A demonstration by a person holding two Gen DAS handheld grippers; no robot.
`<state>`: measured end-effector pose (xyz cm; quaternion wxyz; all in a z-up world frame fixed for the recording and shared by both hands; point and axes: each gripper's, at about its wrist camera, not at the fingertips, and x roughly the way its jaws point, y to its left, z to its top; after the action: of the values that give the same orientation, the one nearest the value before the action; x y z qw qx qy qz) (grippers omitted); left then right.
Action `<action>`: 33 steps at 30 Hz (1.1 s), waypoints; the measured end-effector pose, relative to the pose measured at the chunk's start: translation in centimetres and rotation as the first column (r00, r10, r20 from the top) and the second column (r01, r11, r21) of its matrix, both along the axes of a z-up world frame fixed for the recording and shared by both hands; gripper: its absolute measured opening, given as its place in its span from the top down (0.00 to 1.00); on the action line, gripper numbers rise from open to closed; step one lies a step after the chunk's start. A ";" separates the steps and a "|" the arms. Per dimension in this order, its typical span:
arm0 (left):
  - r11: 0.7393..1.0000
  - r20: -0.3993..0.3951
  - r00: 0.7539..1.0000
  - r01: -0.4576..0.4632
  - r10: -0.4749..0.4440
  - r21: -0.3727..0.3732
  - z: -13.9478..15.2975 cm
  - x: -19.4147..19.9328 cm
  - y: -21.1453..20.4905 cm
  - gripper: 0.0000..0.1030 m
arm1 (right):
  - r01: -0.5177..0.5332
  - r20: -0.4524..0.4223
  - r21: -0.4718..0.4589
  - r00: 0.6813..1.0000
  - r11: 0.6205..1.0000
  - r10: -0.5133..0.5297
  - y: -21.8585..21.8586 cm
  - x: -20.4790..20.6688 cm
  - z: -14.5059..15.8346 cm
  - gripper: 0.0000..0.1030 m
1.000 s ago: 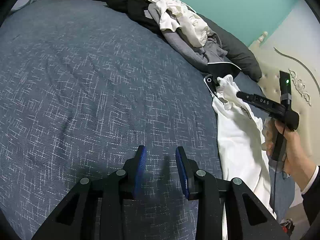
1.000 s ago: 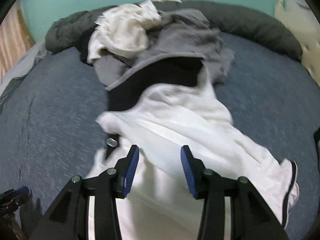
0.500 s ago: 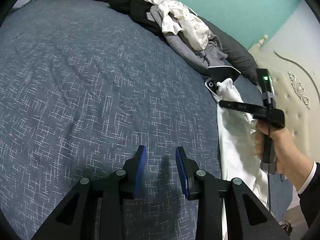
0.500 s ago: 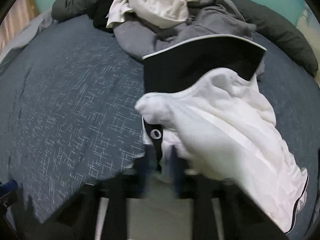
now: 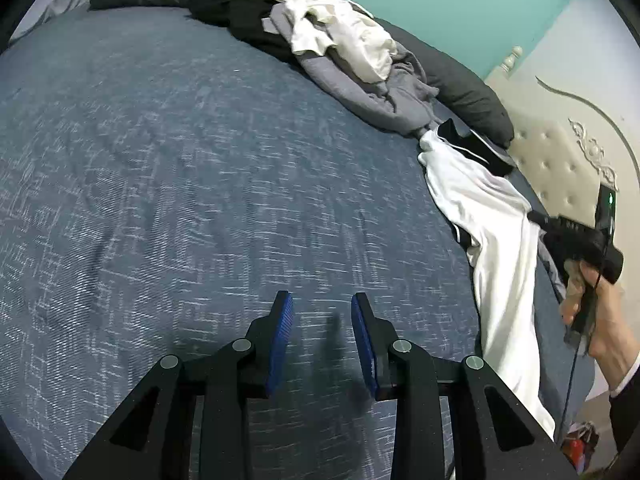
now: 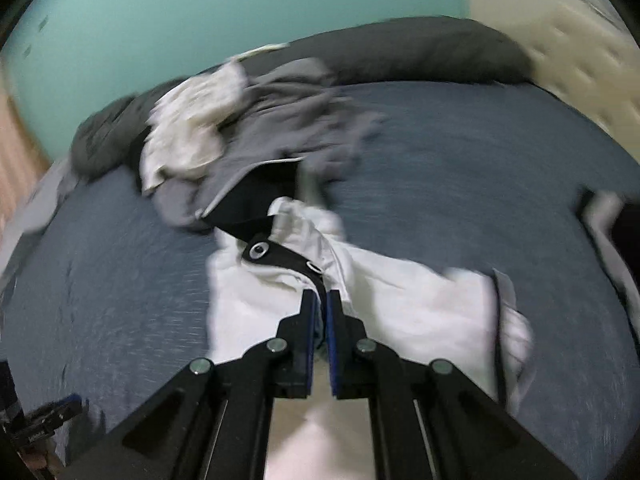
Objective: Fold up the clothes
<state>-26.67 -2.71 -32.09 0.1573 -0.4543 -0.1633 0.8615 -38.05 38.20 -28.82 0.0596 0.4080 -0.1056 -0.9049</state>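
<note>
A white garment with black trim (image 5: 492,224) lies stretched along the right side of the blue bed (image 5: 200,168). It also fills the near middle of the right wrist view (image 6: 404,292). My right gripper (image 6: 321,298) is shut on the white garment at its black snap strip, and it shows at the far right of the left wrist view (image 5: 538,218). My left gripper (image 5: 321,304) is open and empty, low over the bare blue cover, left of the garment.
A pile of grey, white and black clothes (image 5: 340,52) lies at the far side of the bed. A dark bolster (image 5: 460,88) runs behind it. A cream tufted headboard (image 5: 560,164) stands at the right. The right wrist view is blurred.
My right gripper has shut on the white garment and pulled it back toward the near bed edge, stretching it out of the pile. My left gripper stays open in place.
</note>
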 end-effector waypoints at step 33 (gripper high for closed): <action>0.972 0.133 0.966 0.231 -0.224 -0.044 -0.2 -10.8 18.5 0.57 | 0.146 -0.010 -0.428 0.986 0.892 -0.166 7.0 8.5 -4.9 0.58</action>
<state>-37.42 15.82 -32.28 0.2309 -0.5285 -0.0943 0.8115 -29.57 45.23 -33.75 0.0769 0.3542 -0.3313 -0.8711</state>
